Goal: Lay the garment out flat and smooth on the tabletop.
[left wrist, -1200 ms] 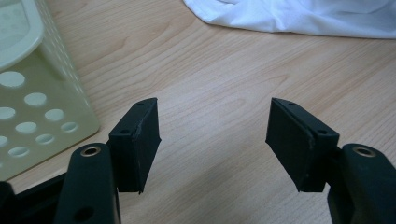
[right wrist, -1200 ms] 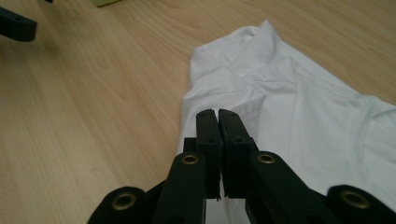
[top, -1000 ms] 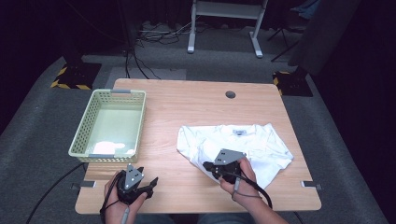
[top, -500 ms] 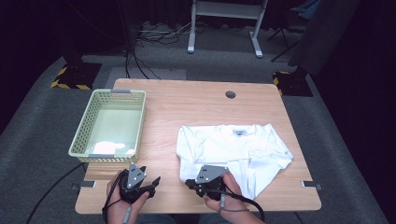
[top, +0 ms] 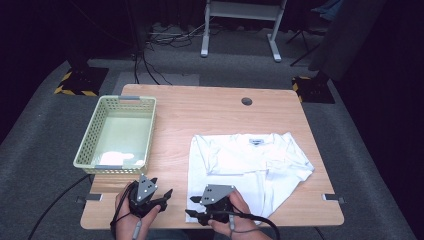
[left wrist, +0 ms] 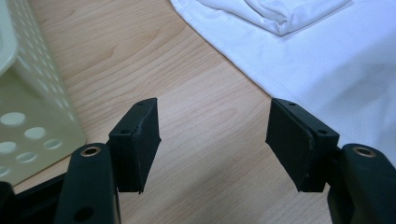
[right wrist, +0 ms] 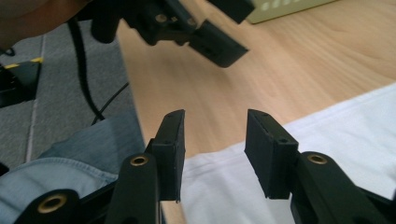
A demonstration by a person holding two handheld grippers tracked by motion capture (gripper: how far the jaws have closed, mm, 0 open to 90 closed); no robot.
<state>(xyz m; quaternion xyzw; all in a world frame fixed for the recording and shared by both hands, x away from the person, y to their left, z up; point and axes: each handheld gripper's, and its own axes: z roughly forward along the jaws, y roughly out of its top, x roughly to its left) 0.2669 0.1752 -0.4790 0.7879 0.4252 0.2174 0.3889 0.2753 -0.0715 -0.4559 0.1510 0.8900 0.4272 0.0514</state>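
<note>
White shirt [top: 250, 162] near corner hidden under right claw [top: 192, 206], jaws just opening.

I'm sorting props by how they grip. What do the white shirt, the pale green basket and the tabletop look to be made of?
The white shirt looks like soft knit fabric, matte: it creases and folds, with a fine weave in the left gripper view. The pale green basket appears to be moulded plastic, its walls pierced with rows of holes. The tabletop shows light wood grain, probably laminate; smooth, slight sheen.
</note>
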